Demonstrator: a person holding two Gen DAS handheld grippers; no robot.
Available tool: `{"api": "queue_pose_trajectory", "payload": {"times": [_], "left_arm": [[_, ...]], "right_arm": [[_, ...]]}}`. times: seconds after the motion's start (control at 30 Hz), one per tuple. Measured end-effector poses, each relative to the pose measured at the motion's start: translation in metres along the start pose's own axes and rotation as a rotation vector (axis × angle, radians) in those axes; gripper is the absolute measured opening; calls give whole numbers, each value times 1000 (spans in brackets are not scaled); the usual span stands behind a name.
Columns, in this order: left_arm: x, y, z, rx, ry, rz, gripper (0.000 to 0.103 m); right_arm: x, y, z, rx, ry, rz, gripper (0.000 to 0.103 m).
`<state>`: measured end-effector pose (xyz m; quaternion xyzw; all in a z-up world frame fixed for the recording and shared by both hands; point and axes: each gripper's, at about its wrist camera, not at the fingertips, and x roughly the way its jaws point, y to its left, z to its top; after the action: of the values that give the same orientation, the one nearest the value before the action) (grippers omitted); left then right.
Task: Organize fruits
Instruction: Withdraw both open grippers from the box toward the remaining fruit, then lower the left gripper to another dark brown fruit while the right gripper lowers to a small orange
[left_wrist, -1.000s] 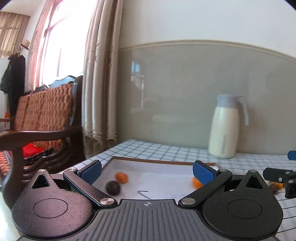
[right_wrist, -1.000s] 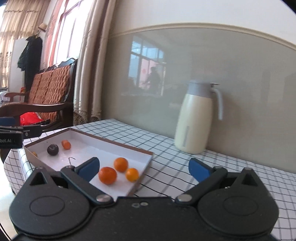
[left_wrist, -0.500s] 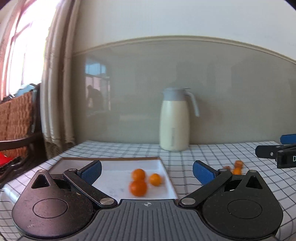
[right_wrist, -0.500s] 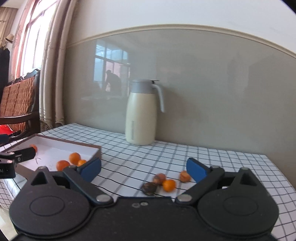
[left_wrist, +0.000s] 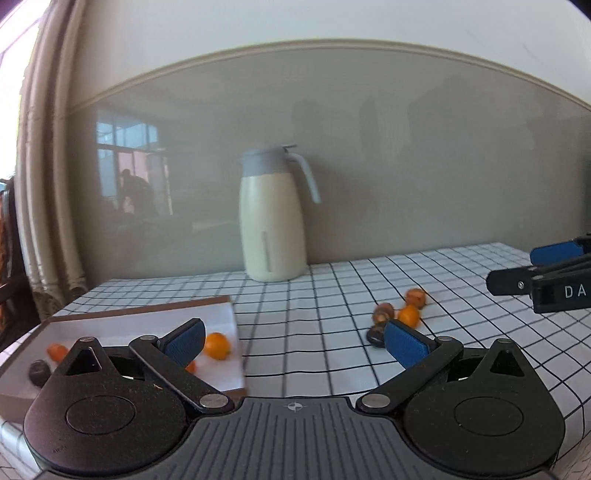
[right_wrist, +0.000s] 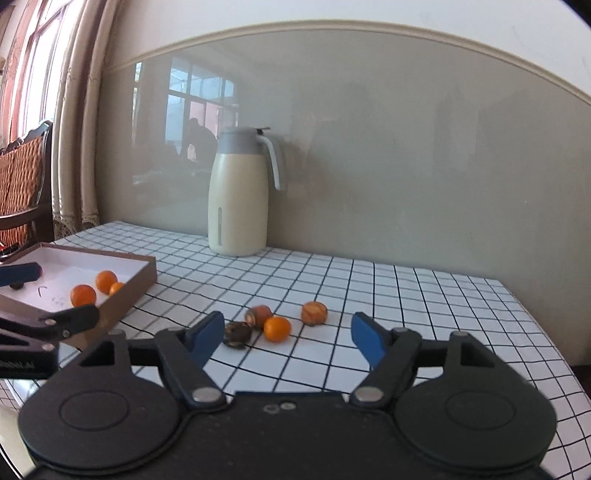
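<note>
Cardboard box (right_wrist: 146, 275); oranges (right_wrist: 82, 295) inside

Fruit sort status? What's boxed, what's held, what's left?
Done: three oranges and a dark fruit lie in the box. In hand: nothing; left claw and right claw are open. Left: four loose fruits on the tablecloth.

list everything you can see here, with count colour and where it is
box: 1, brown outside, white inside, left part of the table
fruits in the box: 3 orange near its right end, plus 1 orange and 1 dark one further left
loose fruits: 4, one bright orange, two brownish orange, one dark, on the cloth right of the box
jug: 1, cream with grey lid, by the wall
tablecloth: 1, white with black grid
chair: 1, dark wood, far left
left gripper: open
right gripper: open
</note>
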<state>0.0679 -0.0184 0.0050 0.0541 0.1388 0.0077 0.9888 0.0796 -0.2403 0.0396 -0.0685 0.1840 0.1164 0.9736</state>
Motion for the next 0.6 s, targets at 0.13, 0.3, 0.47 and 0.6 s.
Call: {"api": "queue_pose_trajectory", "payload": {"times": [0.13,0.3,0.47,0.6], "left_arm": [[15,-16,2,12,18,-25,103],[33,-37,3,48,52,-43,98],[55,-48,2,39,116,-52,83],[68,-54,1,37,141,-66,77]], "right_arm": [[9,-8,-1,7,12,-4,60],[27,-18,-2,24,47,11,48],[48,-21,-2,21,75,24,45],[66,-23,-3,21,110,44,44]]}}
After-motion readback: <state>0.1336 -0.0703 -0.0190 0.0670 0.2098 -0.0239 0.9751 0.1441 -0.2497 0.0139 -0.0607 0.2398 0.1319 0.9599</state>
